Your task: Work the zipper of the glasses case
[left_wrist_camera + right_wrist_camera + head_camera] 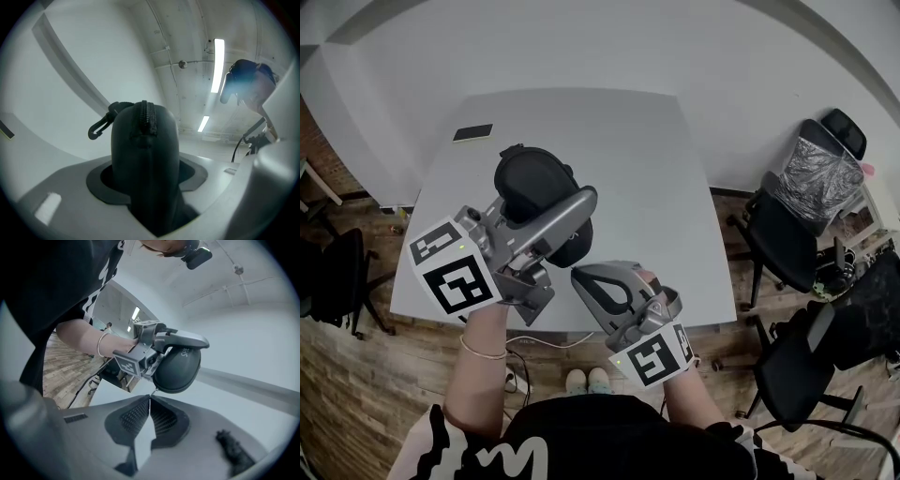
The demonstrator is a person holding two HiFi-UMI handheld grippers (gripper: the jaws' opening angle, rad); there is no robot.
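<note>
Your left gripper (pixel 147 176) is clamped around the glasses case (pixel 530 183), holding it up above the table (pixel 656 169). Your right gripper (pixel 150 399) has its jaws pressed together, pinching the small zipper pull (pixel 153 392) at the case's edge.

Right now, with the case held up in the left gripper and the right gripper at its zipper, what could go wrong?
1. The right gripper pinches the zipper pull only with its very tips, so the small pull could slip out when tugged.
2. The left gripper clamps the glasses case in the air above the table; a hard tug might twist it loose and drop it.
</note>
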